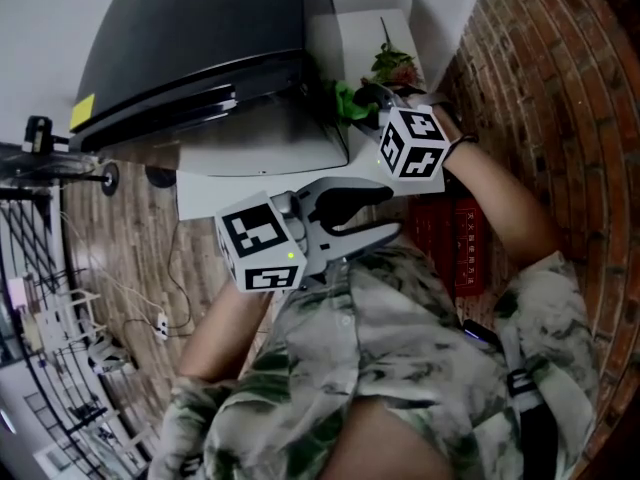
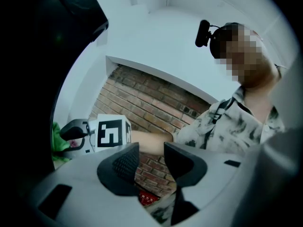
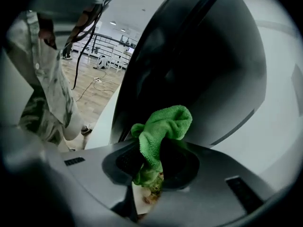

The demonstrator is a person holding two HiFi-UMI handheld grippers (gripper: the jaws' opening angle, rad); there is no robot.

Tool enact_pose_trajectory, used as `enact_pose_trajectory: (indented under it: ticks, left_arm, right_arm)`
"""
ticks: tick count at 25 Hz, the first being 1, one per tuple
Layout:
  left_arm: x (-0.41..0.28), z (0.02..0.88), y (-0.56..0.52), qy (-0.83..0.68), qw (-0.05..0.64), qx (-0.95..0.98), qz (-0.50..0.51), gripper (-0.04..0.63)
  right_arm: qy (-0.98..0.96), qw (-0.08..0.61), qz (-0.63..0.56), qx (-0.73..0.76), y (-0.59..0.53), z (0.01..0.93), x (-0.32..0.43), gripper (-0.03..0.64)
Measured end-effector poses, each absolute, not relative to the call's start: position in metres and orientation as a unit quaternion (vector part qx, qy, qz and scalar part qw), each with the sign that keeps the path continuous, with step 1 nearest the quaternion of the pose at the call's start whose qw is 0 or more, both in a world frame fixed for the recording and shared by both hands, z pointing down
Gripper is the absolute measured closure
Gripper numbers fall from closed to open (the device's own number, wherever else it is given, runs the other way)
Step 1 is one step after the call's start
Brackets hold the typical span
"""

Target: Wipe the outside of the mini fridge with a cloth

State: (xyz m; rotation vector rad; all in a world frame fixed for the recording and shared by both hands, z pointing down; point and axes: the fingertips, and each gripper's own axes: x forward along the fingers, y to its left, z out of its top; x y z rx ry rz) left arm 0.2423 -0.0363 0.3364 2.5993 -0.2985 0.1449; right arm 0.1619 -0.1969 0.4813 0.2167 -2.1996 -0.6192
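One green cloth is sitting clamped in my right claw, the mini fridge just ahead of its tips — I'm planning flat, even pressure. My left claw is idling, jaws apart, empty.

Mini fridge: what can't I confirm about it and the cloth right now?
- Contact: right gripper view, the cloth overlaps the mini fridge; touching or not is unclear.
- Its far sides: head view, hidden behind its own body.
- Left gripper view: only a dark, edge-cut shape of it.
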Motion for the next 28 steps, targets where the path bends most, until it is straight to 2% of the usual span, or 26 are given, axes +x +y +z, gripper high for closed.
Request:
enact_pose_trajectory:
  ticks: [16, 21, 28]
  left_arm:
    - [0.231, 0.344, -0.040, -0.132, 0.270, 0.952, 0.050, 0.421]
    - [0.227, 0.346, -0.041, -0.136, 0.272, 0.951, 0.049, 0.421]
    - [0.211, 0.348, -0.046, -0.142, 0.257, 0.954, 0.057, 0.420]
  right_arm:
    - [-0.822, 0.508, -0.256, 0.018, -0.196, 0.629, 0.161, 0.514]
    - [-0.810, 0.528, -0.254, 0.005, -0.199, 0.648, 0.161, 0.514]
    - [-0.821, 0.521, -0.231, 0.026, -0.202, 0.639, 0.170, 0.513]
